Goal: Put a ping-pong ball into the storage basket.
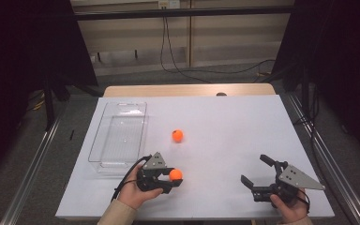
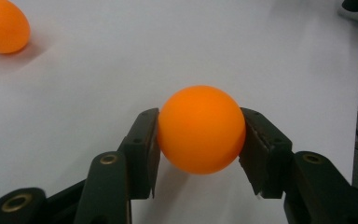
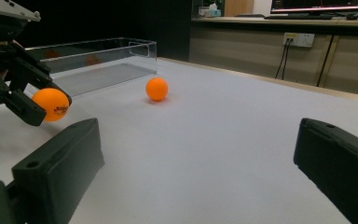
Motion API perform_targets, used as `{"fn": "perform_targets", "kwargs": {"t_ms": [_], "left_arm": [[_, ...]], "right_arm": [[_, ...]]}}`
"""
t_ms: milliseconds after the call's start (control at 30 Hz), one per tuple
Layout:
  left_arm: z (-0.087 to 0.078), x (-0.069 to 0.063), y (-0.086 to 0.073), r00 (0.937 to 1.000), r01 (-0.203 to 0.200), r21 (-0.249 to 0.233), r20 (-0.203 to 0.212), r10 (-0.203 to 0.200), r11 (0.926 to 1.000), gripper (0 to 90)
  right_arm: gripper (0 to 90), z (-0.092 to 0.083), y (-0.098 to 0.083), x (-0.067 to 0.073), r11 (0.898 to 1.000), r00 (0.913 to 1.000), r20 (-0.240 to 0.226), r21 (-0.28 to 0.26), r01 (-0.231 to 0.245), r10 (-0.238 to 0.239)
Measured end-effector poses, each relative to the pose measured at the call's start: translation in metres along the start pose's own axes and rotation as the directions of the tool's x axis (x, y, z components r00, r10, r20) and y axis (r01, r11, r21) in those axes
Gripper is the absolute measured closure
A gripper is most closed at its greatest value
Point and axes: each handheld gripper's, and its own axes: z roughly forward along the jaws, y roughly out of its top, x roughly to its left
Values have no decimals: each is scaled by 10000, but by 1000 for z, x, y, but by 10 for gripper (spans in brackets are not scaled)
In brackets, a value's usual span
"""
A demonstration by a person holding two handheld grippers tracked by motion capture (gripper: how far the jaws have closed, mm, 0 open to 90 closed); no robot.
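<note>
My left gripper (image 1: pixel 174 176) is shut on an orange ball (image 1: pixel 175 175) near the table's front left; in the left gripper view both pads press the ball (image 2: pixel 200 129) from either side, just above the white tabletop. The right gripper view shows that same held ball (image 3: pixel 51 104) and the left gripper (image 3: pixel 44 105) at its left edge. A second orange ball (image 1: pixel 177 135) rests loose on the table farther back, seen also as a ball (image 3: pixel 156 88) in the right gripper view and a ball (image 2: pixel 2 25) in the left one. My right gripper (image 1: pixel 255 169) stands open at the front right, nothing between its jaws.
A clear plastic tray (image 1: pixel 117 136) lies along the table's left side, its wall (image 3: pixel 98 58) seen in the right gripper view. The white table (image 1: pixel 234 126) ends at a wooden strip at the back. Cables hang beyond it on the floor.
</note>
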Motion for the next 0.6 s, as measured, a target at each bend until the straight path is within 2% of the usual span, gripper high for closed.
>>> {"fn": "perform_targets", "kwargs": {"t_ms": [600], "left_arm": [[-13,8,12,9994,335,-305,-122,-339,9990,509]], "right_arm": [[6,0,0,0,10000,10000,-11,-13,-4,4]]}}
